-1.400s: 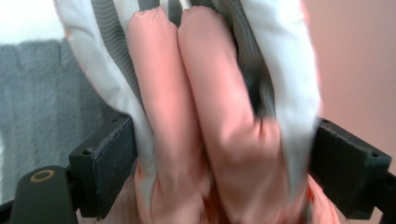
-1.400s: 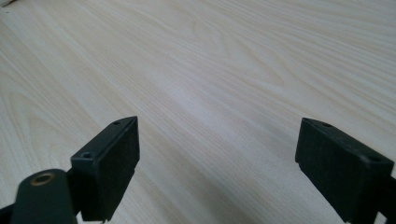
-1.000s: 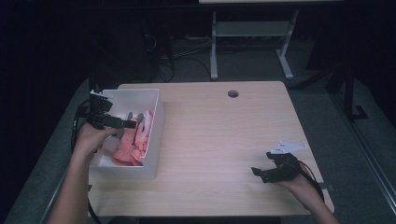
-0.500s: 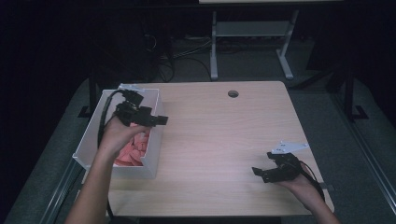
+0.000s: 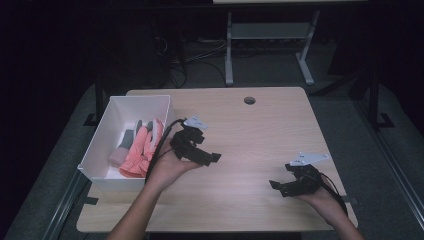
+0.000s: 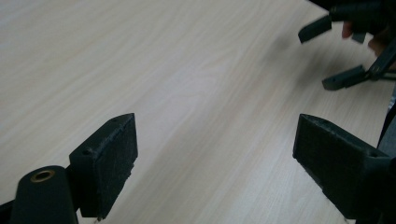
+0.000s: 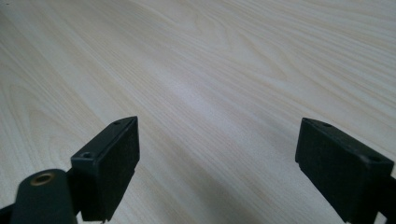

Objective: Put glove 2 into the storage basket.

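left black two-jaw gripper (image 5: 209, 158): jaws spread wide, holding nothing, above bare light wooden table (image 5: 260, 135), just right of white rectangular plastic bin (image 5: 134, 103) | right black two-jaw gripper (image 5: 278, 187): jaws spread, holding nothing, low near table's front right | pink and grey fabric gloves (image 5: 140, 147): lying inside bin, apart from both grippers

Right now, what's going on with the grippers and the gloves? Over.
Left gripper open, empty, over bare table. Right gripper open, empty, low at table's near right. Pink gloves lying in white bin. Nothing in the way.
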